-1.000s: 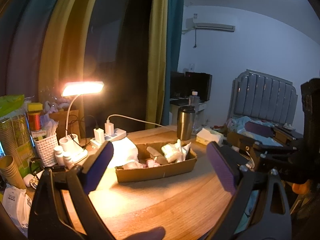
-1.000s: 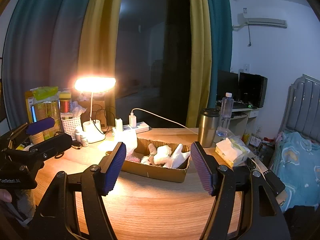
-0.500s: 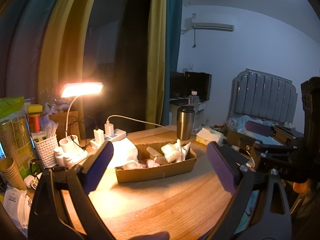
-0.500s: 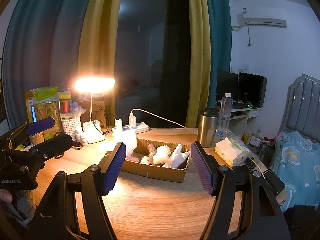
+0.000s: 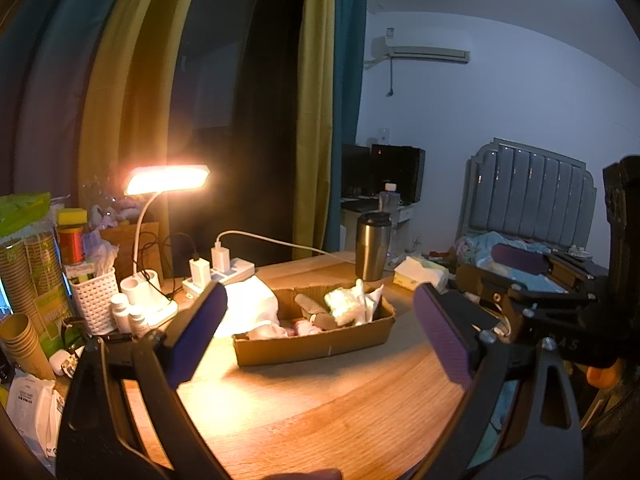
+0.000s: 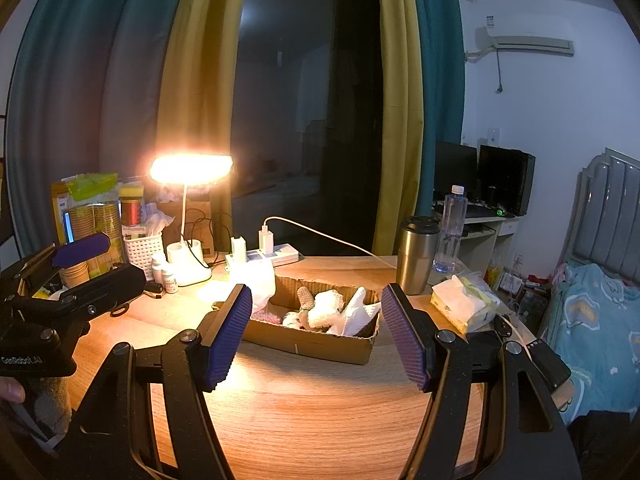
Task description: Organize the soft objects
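Several soft objects (image 6: pixel 332 312), white crumpled cloths and foam netting with a knitted beige piece among them, lie heaped in a shallow brown cardboard tray (image 6: pixel 312 344) near the middle of the round wooden counter (image 6: pixel 320 412). They look light, limp and easily squashed, so each would likely handle best pinched at a raised fold or corner that stands clear of the pile, such as the white peak at the tray's right end; a deep grab may drag neighbours along. A loose white plastic bag (image 5: pixel 250 304) slumps against the tray's left end, partly outside it. The tray itself looks flimsy and could slide if tugged.

Both grippers hover short of the tray, touching nothing. The left gripper (image 5: pixel 320 336) has its purple-padded jaws spread wide and empty; the right gripper (image 6: pixel 316 336) likewise stands apart with nothing between its pads.
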A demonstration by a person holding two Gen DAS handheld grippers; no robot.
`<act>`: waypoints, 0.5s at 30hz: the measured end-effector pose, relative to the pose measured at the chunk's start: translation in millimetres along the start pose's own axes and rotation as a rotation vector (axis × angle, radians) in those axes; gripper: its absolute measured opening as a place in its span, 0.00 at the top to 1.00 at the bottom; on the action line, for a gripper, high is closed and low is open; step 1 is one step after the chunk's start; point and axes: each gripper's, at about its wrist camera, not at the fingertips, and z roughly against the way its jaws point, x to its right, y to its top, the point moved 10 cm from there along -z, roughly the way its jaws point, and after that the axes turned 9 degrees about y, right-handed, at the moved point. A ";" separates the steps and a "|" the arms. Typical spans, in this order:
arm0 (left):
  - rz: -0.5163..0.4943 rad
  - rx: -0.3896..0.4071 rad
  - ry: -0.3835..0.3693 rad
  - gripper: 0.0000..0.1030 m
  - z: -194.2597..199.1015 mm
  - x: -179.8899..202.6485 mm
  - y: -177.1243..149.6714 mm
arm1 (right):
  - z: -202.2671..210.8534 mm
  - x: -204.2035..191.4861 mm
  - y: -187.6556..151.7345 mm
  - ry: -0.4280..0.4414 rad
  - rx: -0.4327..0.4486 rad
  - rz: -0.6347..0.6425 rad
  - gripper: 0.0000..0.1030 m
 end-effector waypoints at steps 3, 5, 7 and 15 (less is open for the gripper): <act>-0.001 0.001 0.001 0.08 0.4 0.4 0.0 | -0.4 -0.9 -0.5 0.002 0.000 0.000 0.31; 0.000 0.001 0.001 0.08 -0.3 -0.4 0.5 | -0.2 -1.1 -0.6 0.002 -0.001 0.001 0.31; 0.000 0.003 0.003 0.08 -0.3 -0.8 0.5 | -0.3 -1.1 -0.4 0.002 0.001 -0.001 0.31; 0.000 0.003 0.004 0.08 -0.6 -2.1 0.7 | -0.4 -1.2 -0.5 0.002 0.000 0.000 0.31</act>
